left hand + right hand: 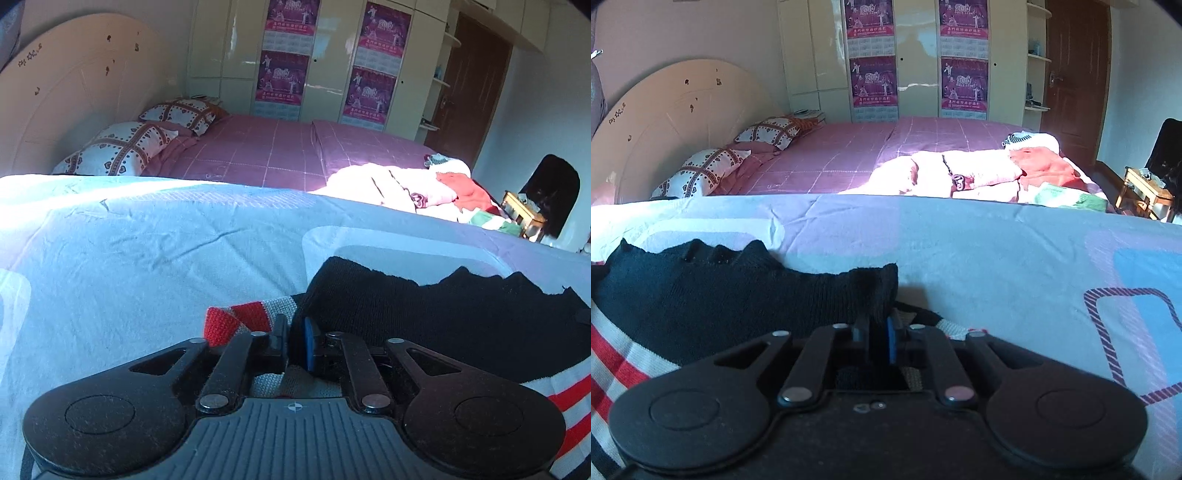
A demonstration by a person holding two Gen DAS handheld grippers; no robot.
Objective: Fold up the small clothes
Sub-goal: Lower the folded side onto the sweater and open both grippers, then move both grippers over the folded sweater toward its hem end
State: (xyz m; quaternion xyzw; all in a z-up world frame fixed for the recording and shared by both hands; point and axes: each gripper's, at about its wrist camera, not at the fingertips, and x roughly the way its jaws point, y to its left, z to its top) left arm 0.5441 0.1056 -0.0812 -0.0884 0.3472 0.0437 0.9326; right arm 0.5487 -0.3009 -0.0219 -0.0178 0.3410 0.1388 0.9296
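Sweater (pixel 424 314) lying on the bedsheet (pixel 147 258), we are pinching its corners with left gripper (pixel 295 332) and right gripper (pixel 877 332), judging folding barely begun, most folds remaining.

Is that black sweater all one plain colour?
No. In the left view the black sweater has red and white striped bands at the edge pinched by the left tool.

A home bedroom: bed (pixel 849 155), pillows (pixel 705 173), wardrobe (pixel 916 59).
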